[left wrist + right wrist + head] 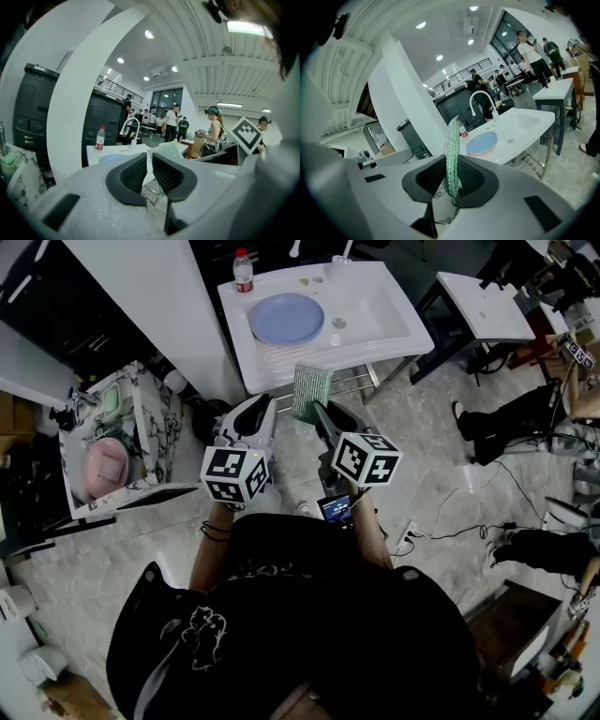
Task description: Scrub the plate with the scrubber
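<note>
A pale blue, round, shallow plate [287, 318] lies flat and face up on the left shelf of the white washbasin [398, 324], just beside its sunken bowl; its surface looks bare and smooth. The green, glittery rectangular mesh scrubber [311, 393] is off the washbasin, in the air just before its near edge and well apart from the plate. It stands upright on its edge, its lower part pinched between the jaws of the right gripper [319, 412], its upper part sticking out above them.

Left hand-held gripper [149, 164] closed, empty; right hand-held gripper [451, 176] clamps the scrubber [451, 140].
</note>
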`<state>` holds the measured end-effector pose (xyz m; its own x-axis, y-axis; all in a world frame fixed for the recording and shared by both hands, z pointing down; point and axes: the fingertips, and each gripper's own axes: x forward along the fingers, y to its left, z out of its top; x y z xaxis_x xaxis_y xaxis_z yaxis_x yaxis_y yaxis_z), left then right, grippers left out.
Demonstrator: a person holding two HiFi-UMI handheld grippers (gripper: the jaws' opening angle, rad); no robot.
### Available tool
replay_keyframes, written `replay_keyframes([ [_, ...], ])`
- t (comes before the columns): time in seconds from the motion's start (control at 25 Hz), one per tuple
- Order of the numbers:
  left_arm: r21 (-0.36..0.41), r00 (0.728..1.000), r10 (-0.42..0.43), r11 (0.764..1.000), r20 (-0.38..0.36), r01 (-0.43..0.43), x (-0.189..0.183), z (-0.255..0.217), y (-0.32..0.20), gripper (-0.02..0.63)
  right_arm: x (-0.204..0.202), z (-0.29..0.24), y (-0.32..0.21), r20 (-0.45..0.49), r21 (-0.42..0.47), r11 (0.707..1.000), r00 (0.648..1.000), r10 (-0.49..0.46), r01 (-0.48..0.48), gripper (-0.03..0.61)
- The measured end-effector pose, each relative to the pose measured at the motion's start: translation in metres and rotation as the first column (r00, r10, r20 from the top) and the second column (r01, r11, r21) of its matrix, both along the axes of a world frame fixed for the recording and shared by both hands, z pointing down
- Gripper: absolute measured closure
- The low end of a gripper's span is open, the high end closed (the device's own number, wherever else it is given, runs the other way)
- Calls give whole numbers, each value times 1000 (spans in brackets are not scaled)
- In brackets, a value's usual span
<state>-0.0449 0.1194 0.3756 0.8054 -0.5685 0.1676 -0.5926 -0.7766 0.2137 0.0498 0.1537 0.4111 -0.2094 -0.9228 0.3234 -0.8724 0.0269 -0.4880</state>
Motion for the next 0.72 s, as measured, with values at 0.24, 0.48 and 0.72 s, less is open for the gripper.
replay_keyframes([
  [0.24, -3, 1000, -2, 1000, 0, 2, -1, 0, -9, 577, -1, -1, -8, -6, -4, 1000, 1000, -3, 3, 499],
  [0.48, 3, 1000, 1, 1000, 12, -1, -7, 2, -25, 577, -3, 4, -24, 32, -13, 999, 999, 31, -30, 499],
  [0.72, -6, 1000, 10, 1000, 9, -10, -15, 5, -53, 577, -4, 8, -48, 33, -27, 998, 998, 52, -51, 497],
])
